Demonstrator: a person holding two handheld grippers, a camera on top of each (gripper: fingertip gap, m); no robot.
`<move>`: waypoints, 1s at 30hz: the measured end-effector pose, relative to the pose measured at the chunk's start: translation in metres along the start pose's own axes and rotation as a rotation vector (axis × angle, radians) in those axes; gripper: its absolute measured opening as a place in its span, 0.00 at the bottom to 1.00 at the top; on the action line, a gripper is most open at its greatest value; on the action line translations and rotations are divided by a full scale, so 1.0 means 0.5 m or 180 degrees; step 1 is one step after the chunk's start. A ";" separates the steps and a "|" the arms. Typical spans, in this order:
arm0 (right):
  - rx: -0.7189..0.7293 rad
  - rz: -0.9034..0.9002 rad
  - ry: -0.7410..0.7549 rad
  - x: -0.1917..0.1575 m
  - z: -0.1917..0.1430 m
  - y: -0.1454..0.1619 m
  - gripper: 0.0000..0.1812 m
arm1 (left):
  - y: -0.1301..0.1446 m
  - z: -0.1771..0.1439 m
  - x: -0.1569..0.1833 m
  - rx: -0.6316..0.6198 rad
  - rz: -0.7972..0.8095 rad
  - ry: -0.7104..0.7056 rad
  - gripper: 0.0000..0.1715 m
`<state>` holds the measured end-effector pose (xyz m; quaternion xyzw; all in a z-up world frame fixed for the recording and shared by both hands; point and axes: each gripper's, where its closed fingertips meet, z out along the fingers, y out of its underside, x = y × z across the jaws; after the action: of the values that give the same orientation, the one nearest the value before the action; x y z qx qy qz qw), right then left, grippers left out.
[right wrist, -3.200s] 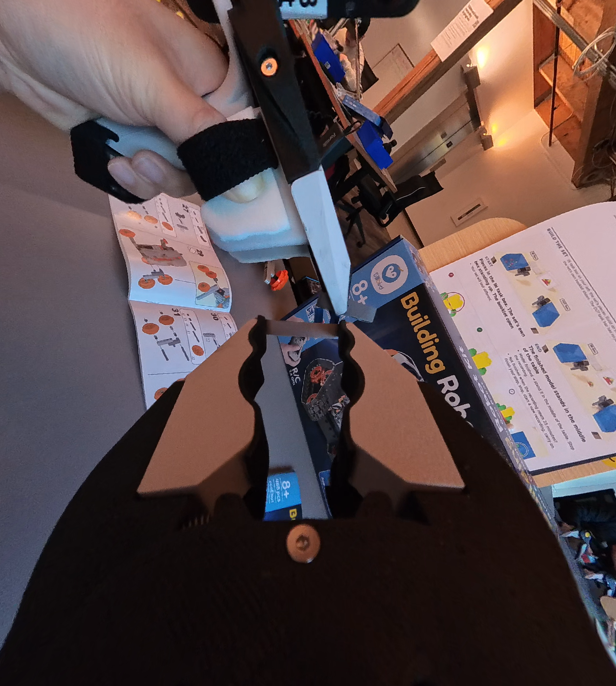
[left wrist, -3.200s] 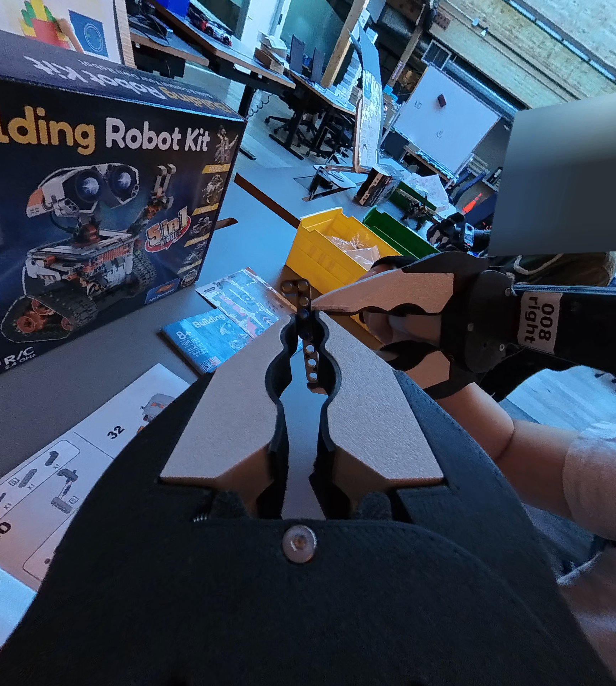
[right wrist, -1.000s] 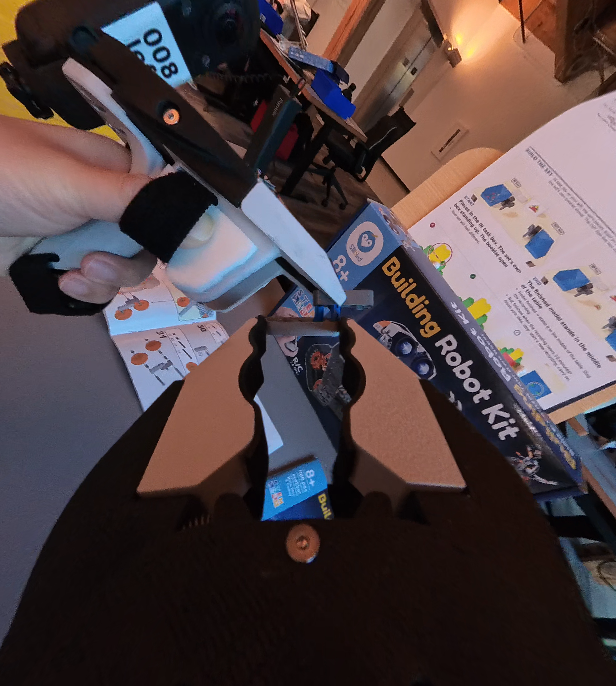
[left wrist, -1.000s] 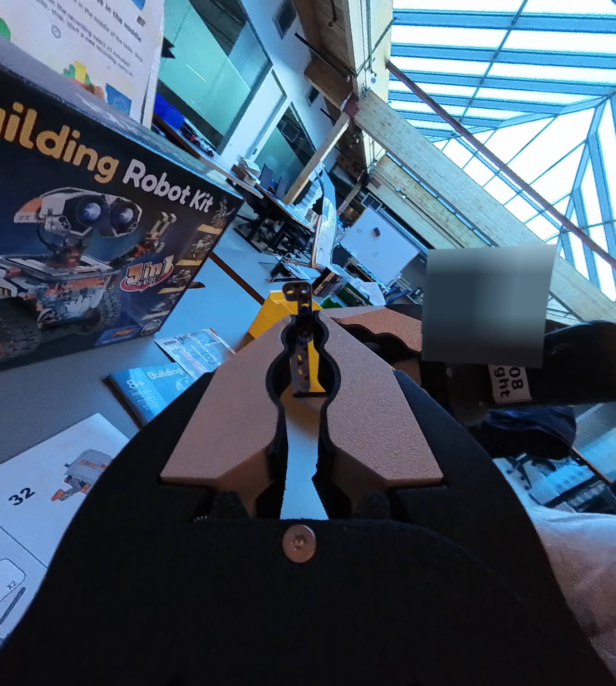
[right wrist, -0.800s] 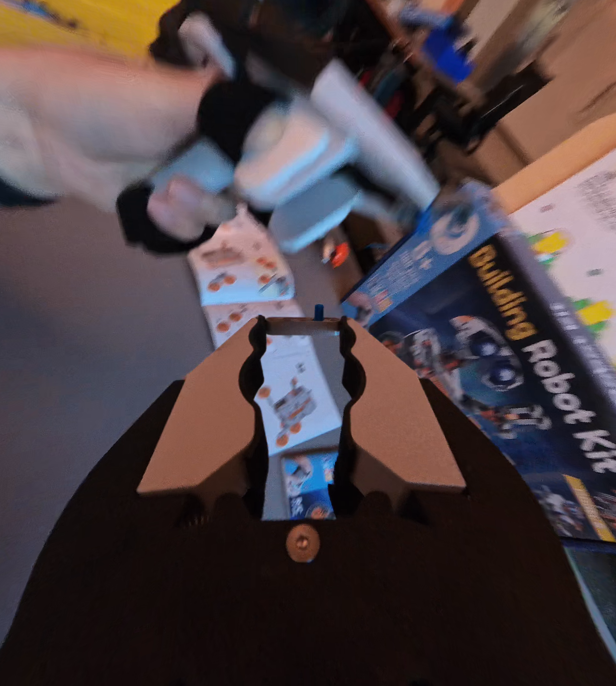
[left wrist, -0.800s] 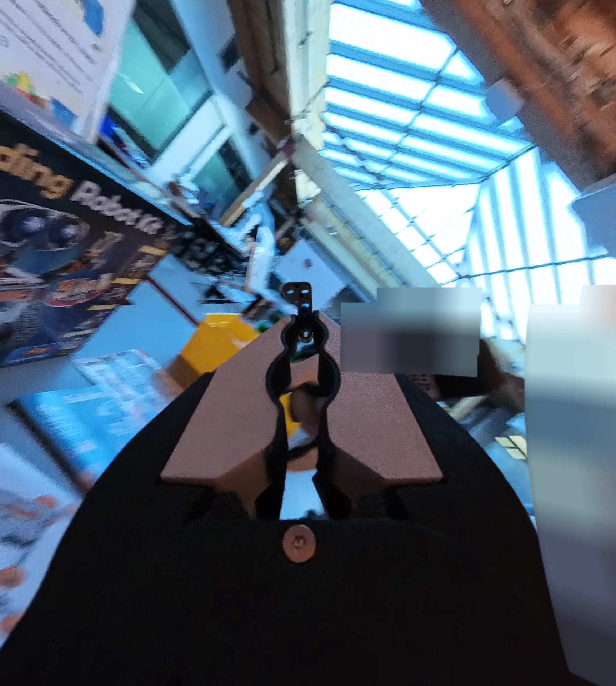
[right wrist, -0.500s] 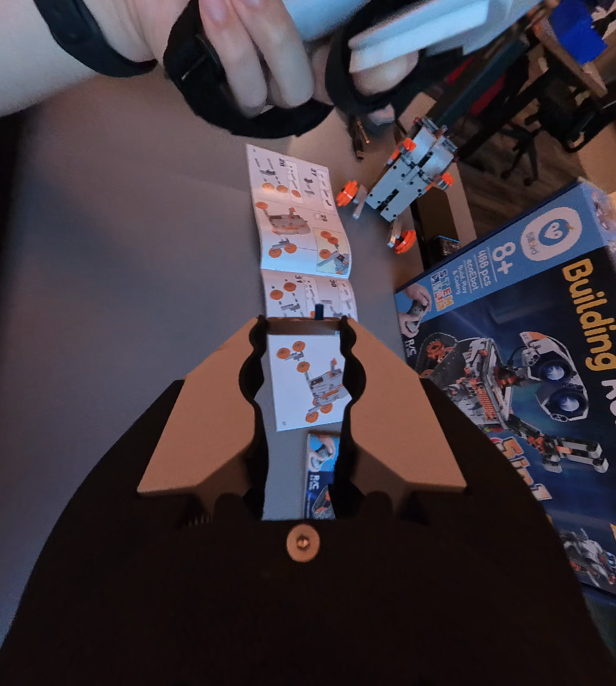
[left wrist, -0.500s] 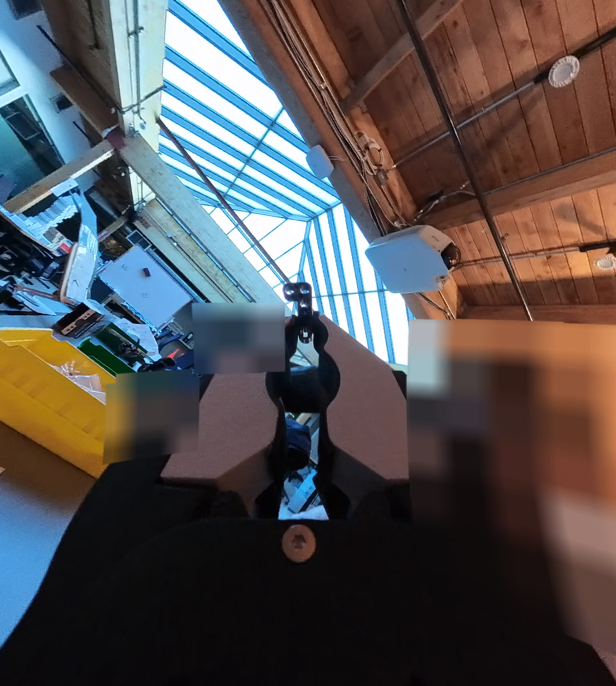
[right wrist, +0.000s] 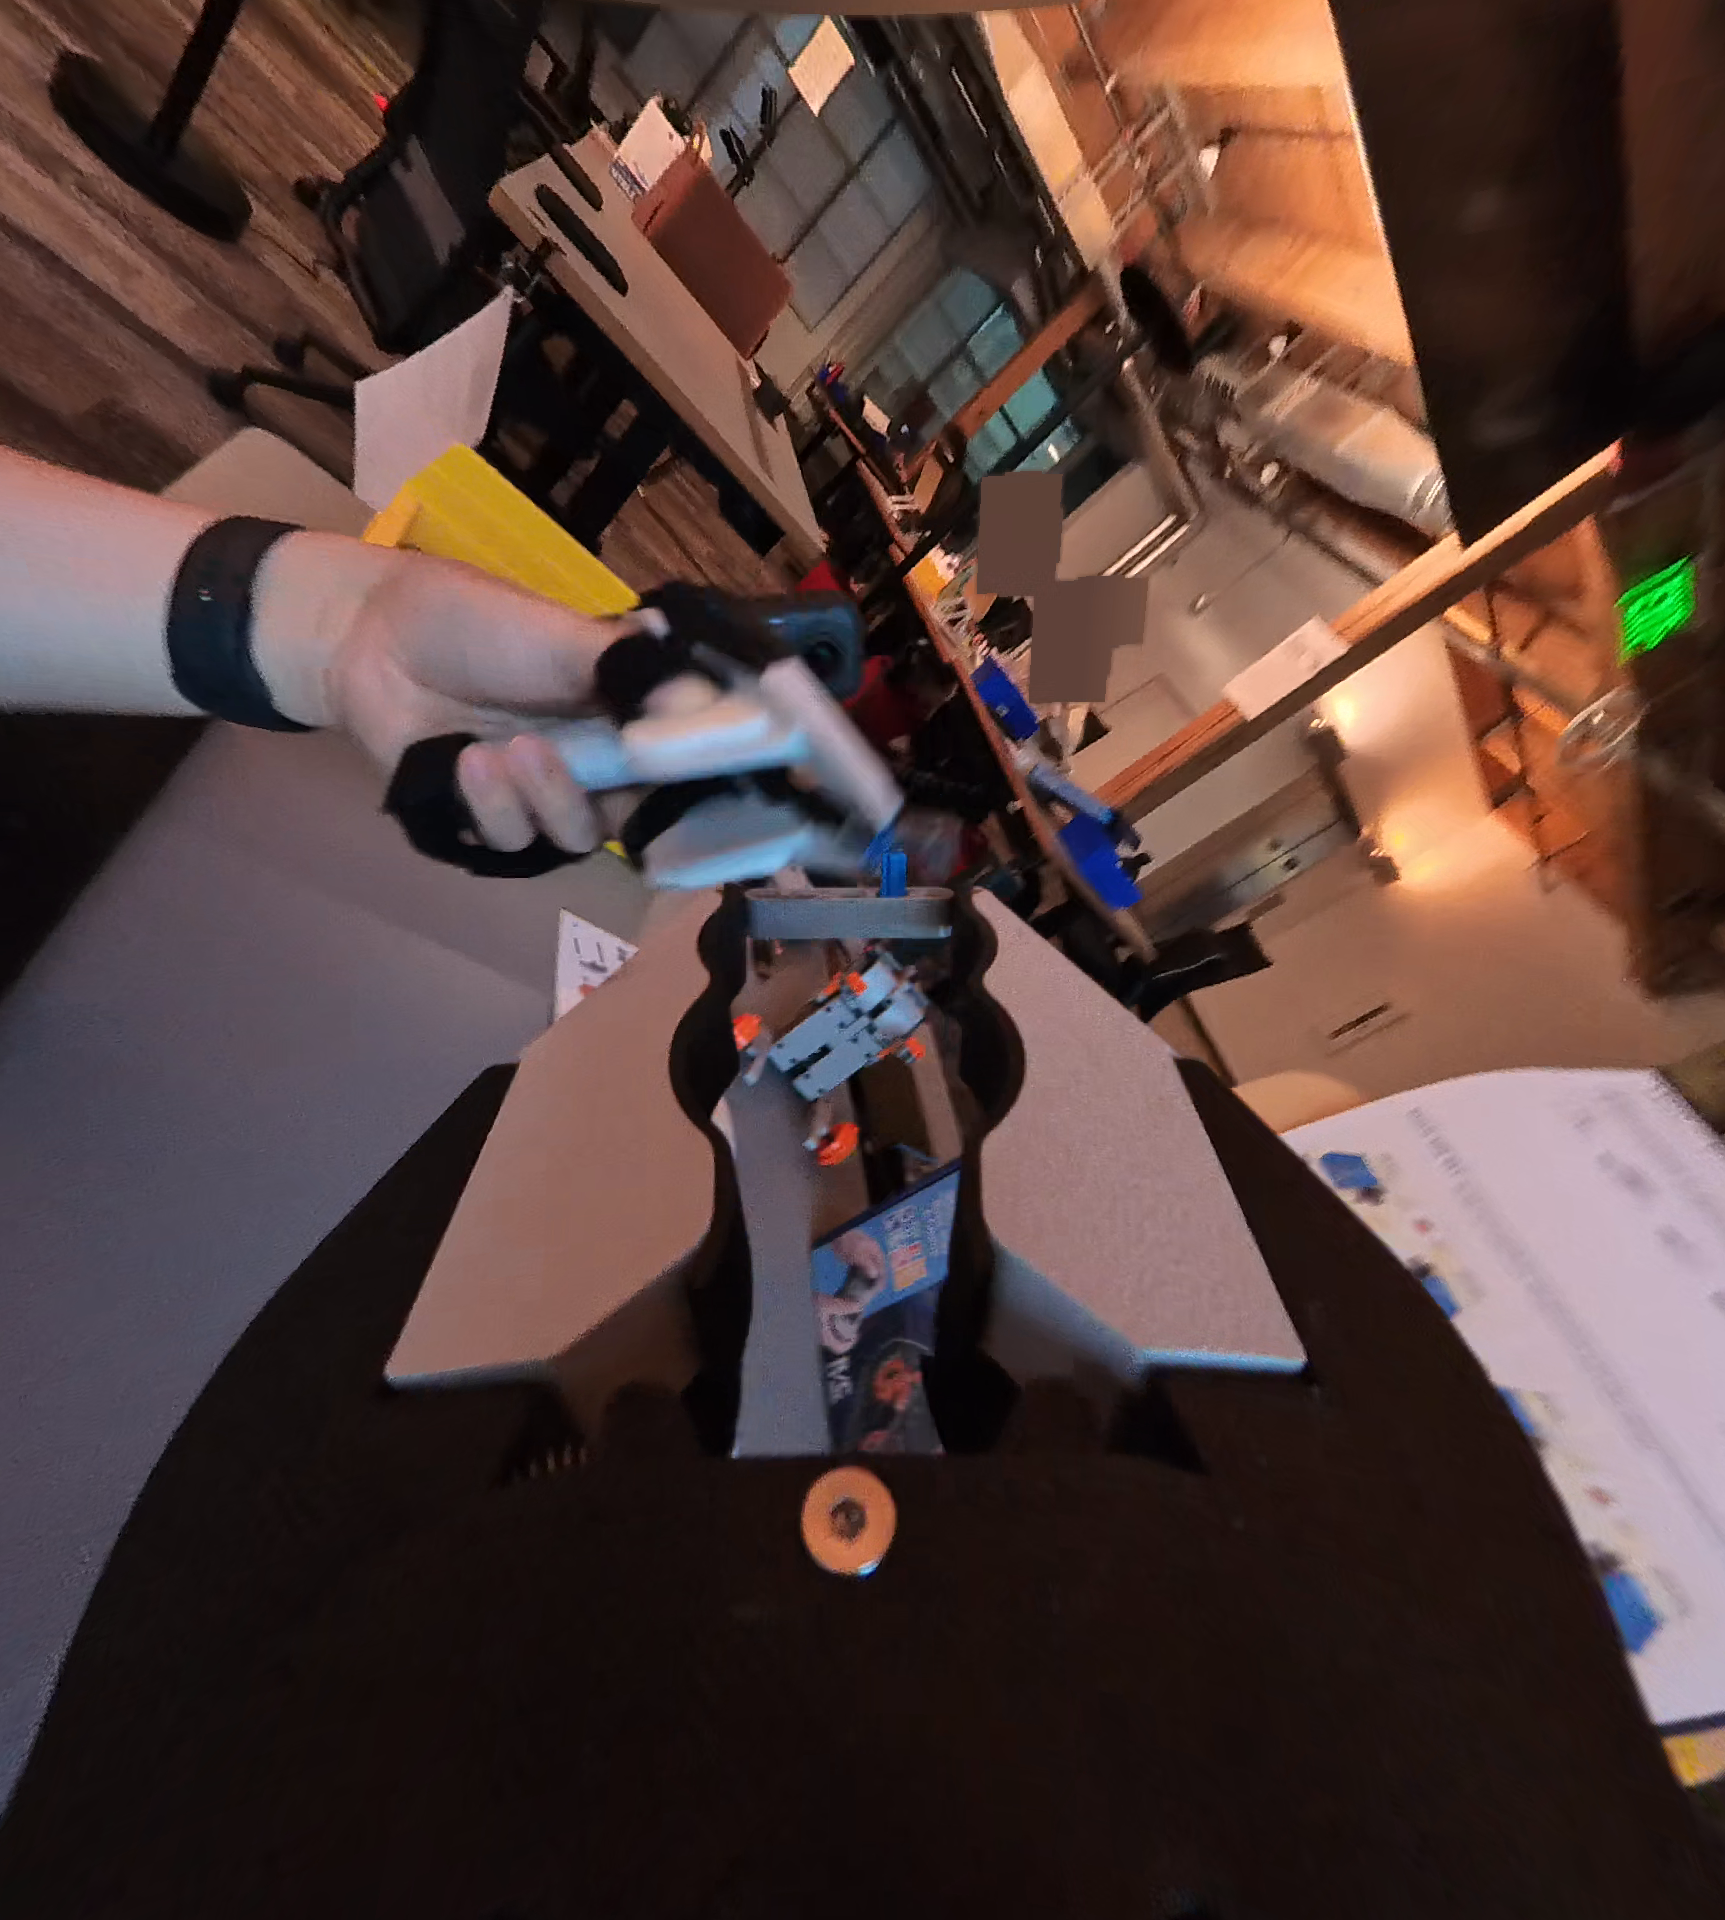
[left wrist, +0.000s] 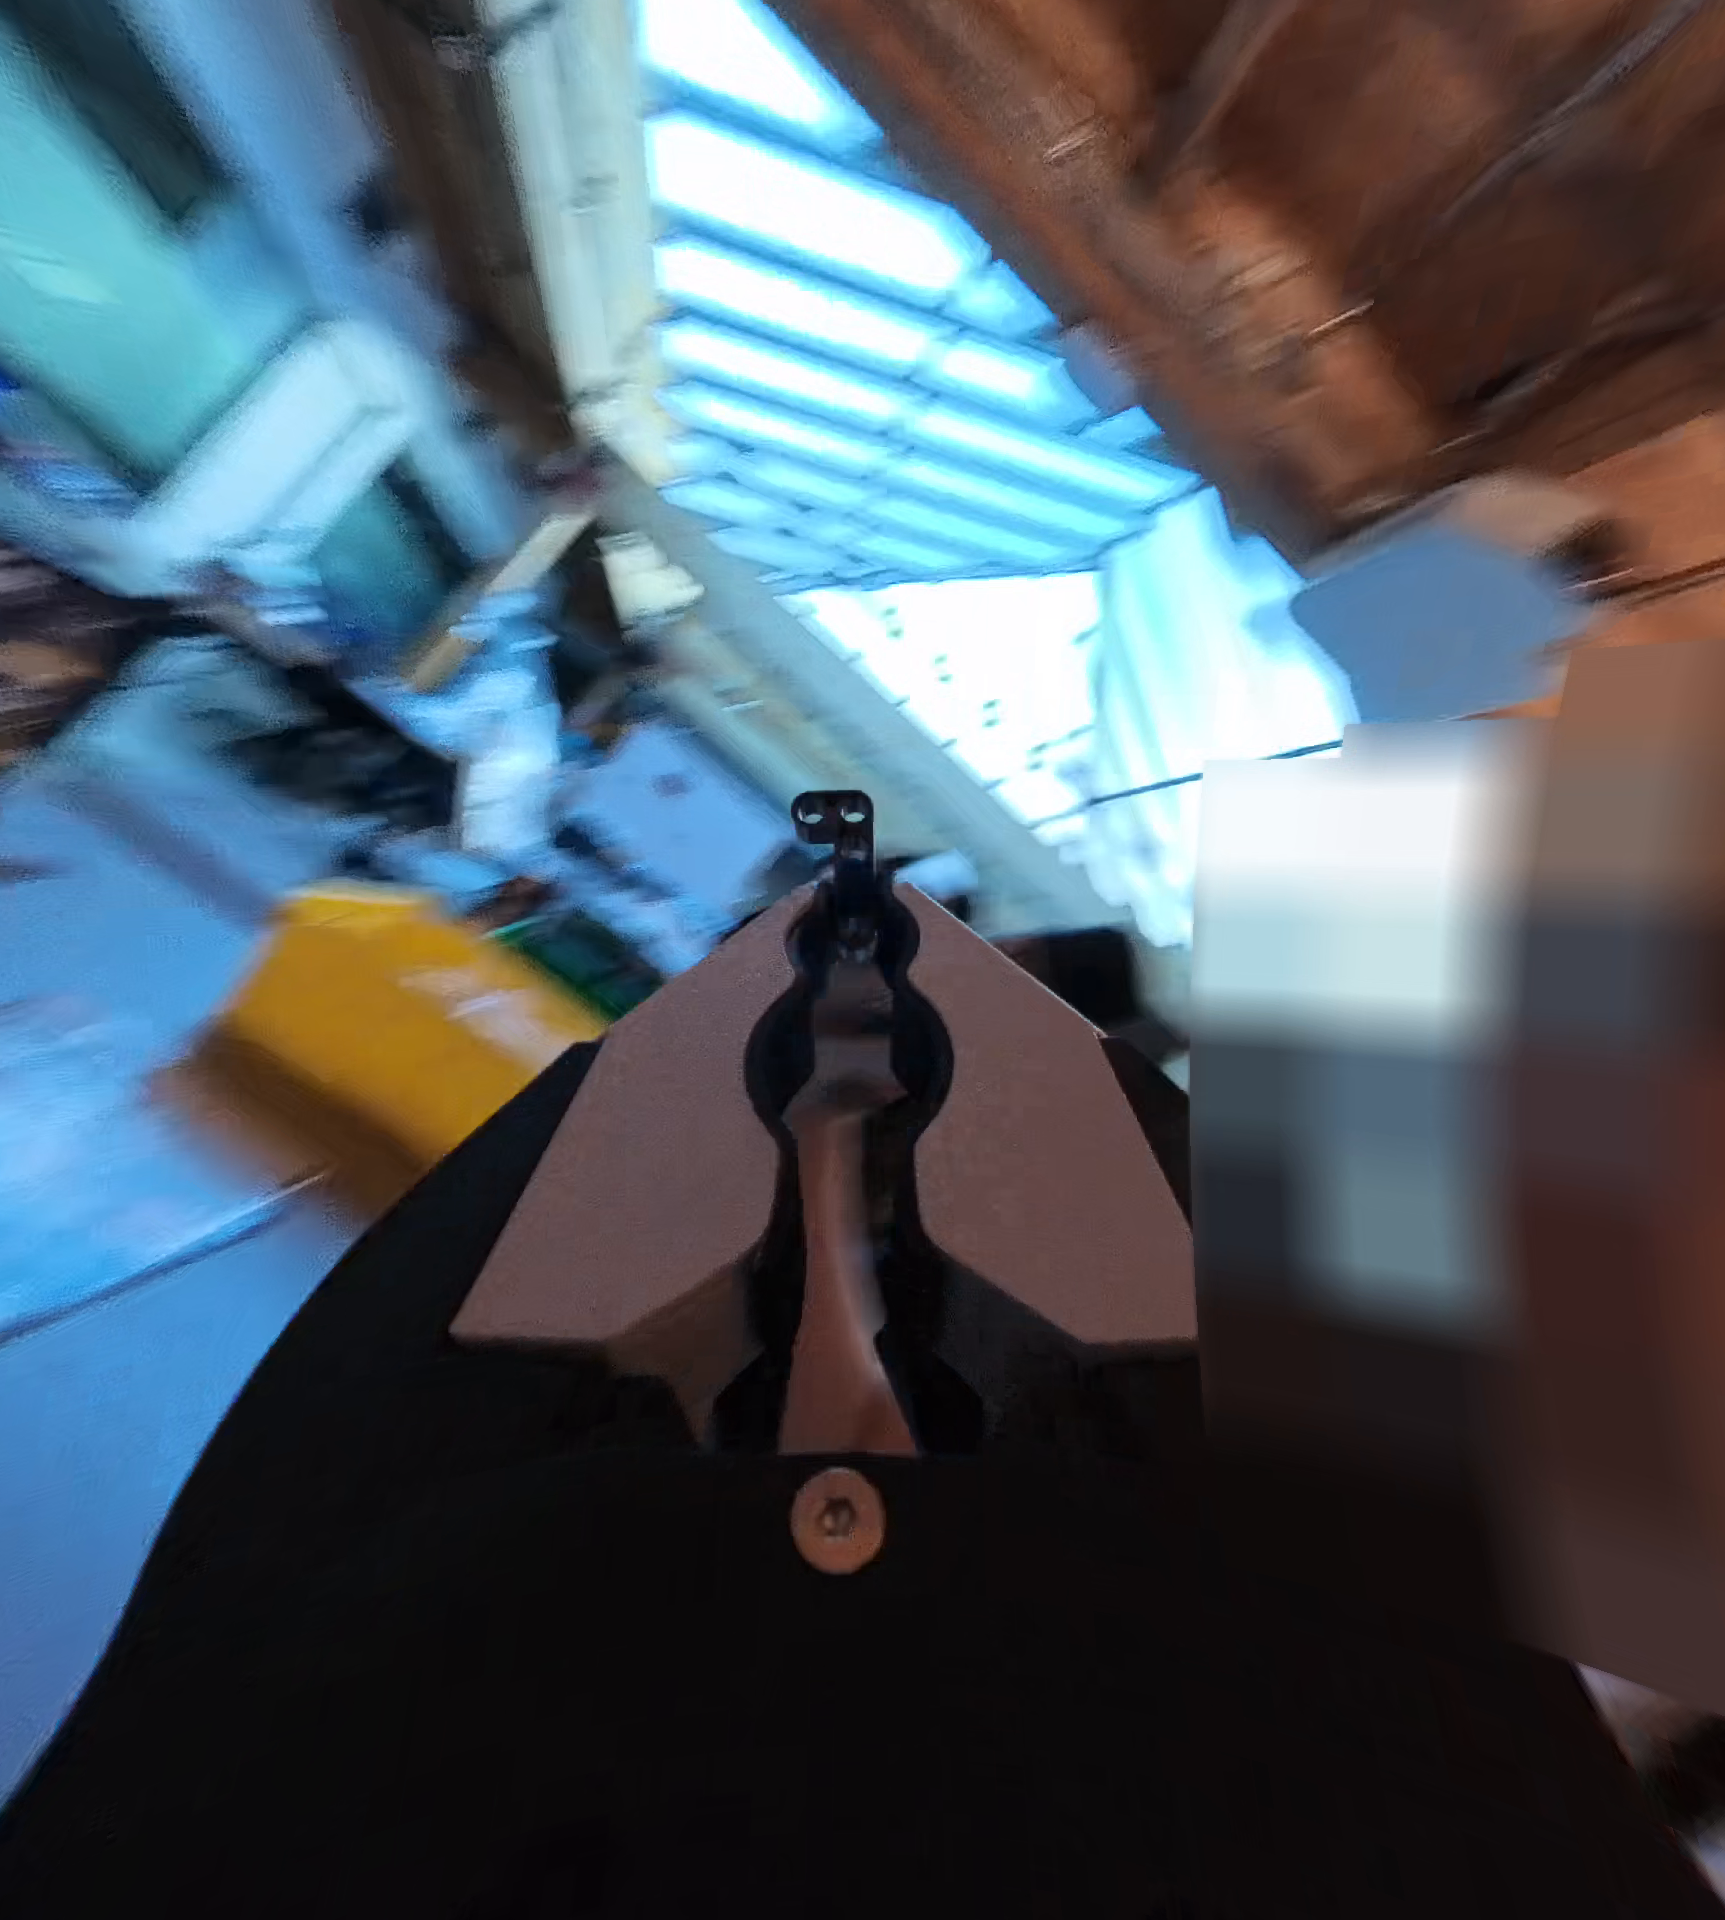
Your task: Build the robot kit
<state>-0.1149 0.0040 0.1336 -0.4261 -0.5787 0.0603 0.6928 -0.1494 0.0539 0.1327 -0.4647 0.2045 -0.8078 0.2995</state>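
The grey table (right wrist: 214, 1039) fills nine o'clock; a half-built grey-and-orange robot model (right wrist: 842, 1029) lies at twelve. The right gripper (right wrist: 845, 920) pinches a grey beam (right wrist: 842, 916) carrying a blue pin (right wrist: 894, 868). The left gripper (left wrist: 842, 914) clamps a dark perforated beam (left wrist: 835, 821). Judging by the blur, steadying both hands would help aligning the parts.

**Grey table and what lies on it**

The flat grey table (right wrist: 214, 1091) carries a yellow plastic bin (right wrist: 499, 530) at its far left, a small grey-and-orange brick model (right wrist: 837, 1029) farther along, and a dark-blue printed cardboard box (right wrist: 884, 1320) nearer.
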 end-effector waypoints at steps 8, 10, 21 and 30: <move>-0.0011 -0.0306 -0.0257 -0.043 0.002 -0.017 0.21 | 0.236 -0.287 -0.320 -0.0899 -0.0142 -0.2910 0.03; -0.0127 -0.0345 -0.0404 -0.063 0.008 -0.010 0.21 | 0.260 -0.319 -0.337 -0.0971 -0.0242 -0.3106 0.03; -0.0503 -0.0282 -0.0691 -0.095 0.027 0.047 0.21 | 0.308 -0.328 -0.337 -0.0868 -0.0825 -0.3068 0.11; -0.0614 -0.0274 -0.0658 -0.092 0.037 0.074 0.21 | 0.240 -0.401 -0.305 -0.1075 0.0023 -0.3872 0.25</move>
<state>-0.1305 0.0106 0.0739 -0.4570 -0.6678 0.0183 0.5873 -0.2299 0.0785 -0.1334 -0.8811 0.1238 -0.3546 0.2874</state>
